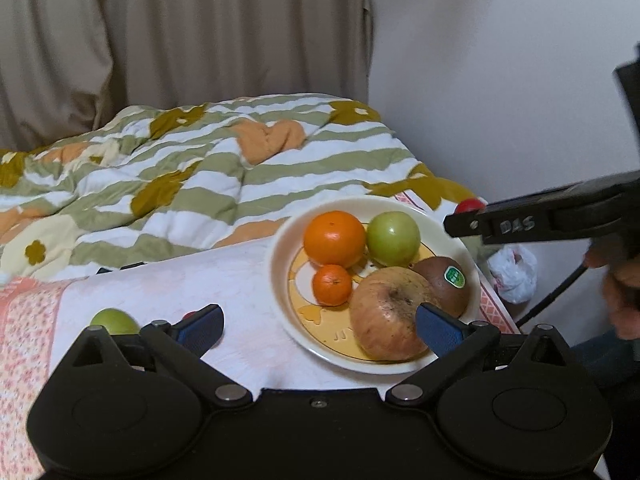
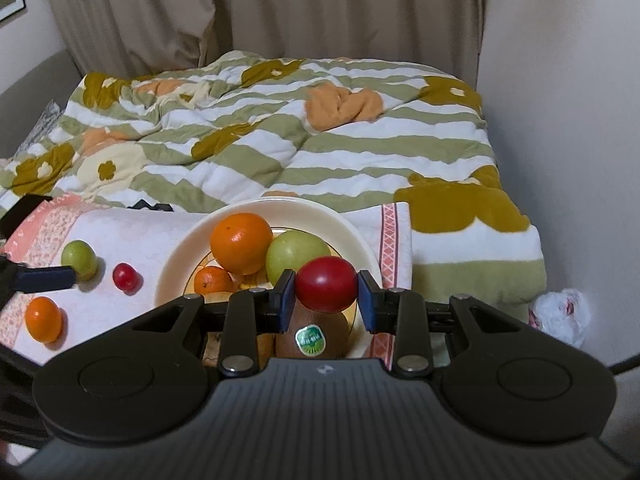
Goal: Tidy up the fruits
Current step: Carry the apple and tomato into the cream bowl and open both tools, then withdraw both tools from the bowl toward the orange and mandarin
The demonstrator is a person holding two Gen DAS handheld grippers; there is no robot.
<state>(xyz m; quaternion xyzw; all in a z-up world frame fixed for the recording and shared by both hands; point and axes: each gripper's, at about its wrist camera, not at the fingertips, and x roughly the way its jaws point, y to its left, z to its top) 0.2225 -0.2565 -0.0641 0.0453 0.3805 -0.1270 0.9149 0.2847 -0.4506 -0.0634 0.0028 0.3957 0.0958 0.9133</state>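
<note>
While three small fruits wait on the cloth at nine o'clock of the plate [image 2: 362, 248], a green fruit [image 2: 79, 259], a small red fruit [image 2: 126, 276] and a small orange [image 2: 44, 319], the plate already carries five. Left gripper [image 1: 320, 326] hangs spread wide and empty, perhaps just clear of the apple [image 1: 390, 314]. Right gripper [image 2: 326, 294] is clamped on a red tomato [image 2: 326, 283] above the plate's five o'clock edge.
</note>
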